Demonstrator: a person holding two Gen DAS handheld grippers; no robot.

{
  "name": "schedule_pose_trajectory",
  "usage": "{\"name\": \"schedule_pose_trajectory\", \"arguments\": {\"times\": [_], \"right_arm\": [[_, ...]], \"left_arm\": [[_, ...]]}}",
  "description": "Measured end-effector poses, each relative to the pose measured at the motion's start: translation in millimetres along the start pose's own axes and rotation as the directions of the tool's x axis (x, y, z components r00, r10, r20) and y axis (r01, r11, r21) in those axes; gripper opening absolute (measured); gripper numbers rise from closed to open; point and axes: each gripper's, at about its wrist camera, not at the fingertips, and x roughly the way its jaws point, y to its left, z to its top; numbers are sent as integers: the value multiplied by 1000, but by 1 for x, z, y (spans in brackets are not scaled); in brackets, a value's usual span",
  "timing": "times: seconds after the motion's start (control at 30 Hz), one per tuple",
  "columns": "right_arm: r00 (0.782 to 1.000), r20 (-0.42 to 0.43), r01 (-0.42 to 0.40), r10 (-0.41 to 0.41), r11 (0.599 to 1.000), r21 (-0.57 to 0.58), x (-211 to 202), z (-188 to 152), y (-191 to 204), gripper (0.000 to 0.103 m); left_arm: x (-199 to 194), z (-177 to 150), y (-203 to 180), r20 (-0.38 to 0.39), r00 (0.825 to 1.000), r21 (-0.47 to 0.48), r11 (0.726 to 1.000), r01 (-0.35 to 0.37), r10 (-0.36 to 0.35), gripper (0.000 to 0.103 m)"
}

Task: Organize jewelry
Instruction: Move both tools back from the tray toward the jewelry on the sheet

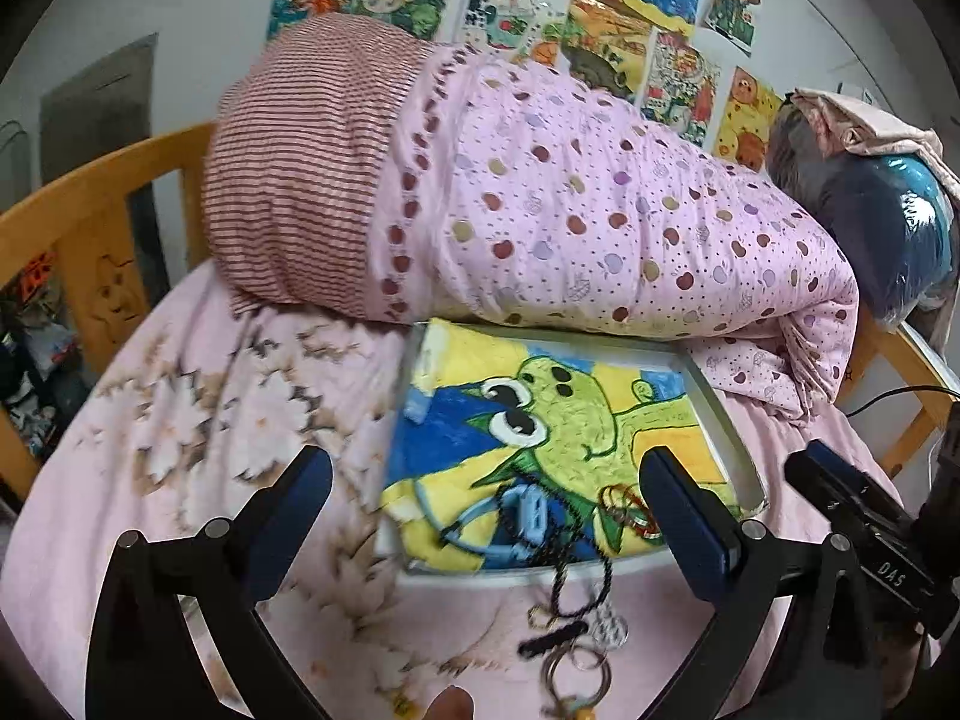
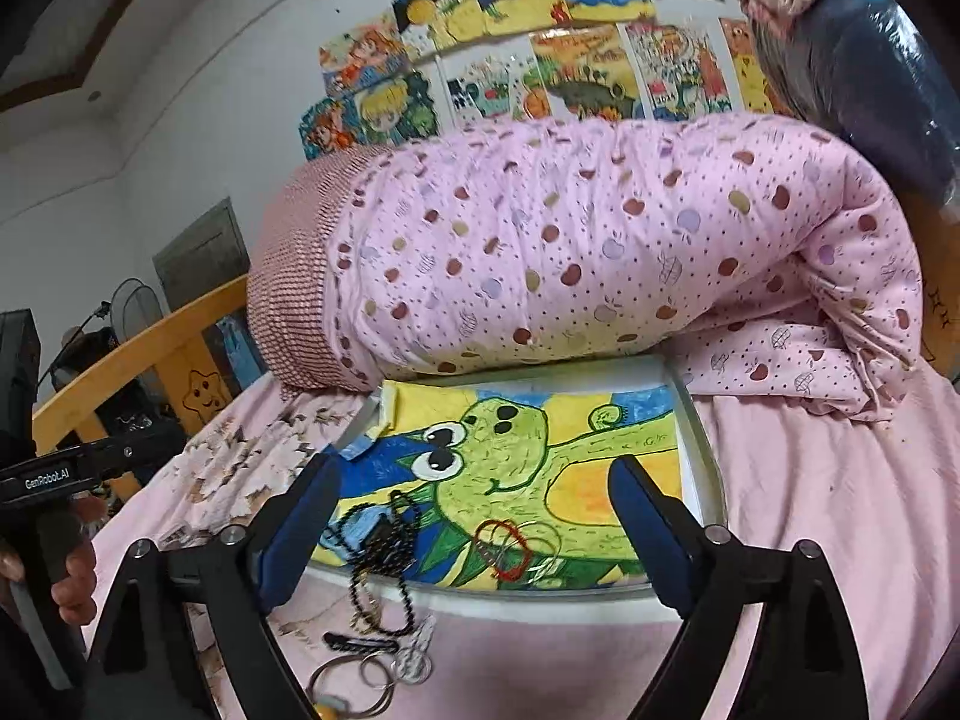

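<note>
A white tray lined with a green cartoon drawing lies on the pink bed. A black bead necklace hangs over its near rim onto the sheet. Red and thin metal bangles lie in the tray's near right part. A black hair clip, silver rings and small trinkets lie on the sheet in front. My left gripper is open and empty above the tray's near edge. My right gripper is open and empty over the jewelry.
A rolled pink apple-print quilt lies behind the tray. A wooden bed rail runs on the left. A blue wrapped bundle sits at the right. Drawings cover the wall.
</note>
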Motion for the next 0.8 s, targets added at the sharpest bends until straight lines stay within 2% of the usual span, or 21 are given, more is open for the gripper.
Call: {"name": "schedule_pose_trajectory", "arguments": {"times": [0.23, 0.4, 0.63, 0.8], "right_arm": [[1000, 7, 4, -3, 999, -42, -43, -20, 21, 96], [1000, -14, -18, 17, 999, -45, -60, -28, 34, 97], [988, -138, -77, 74, 997, -15, -59, -48, 49, 97], [949, -281, -143, 141, 990, 15, -37, -66, 61, 97]], "left_arm": [[-53, -23, 27, 10, 999, -30, 998, -47, 47, 100], [-85, -47, 39, -25, 997, -56, 996, -75, 74, 100], [-105, -74, 41, -94, 990, -57, 992, -111, 106, 100], [-100, -83, 48, -168, 978, -62, 989, -138, 126, 100]]}}
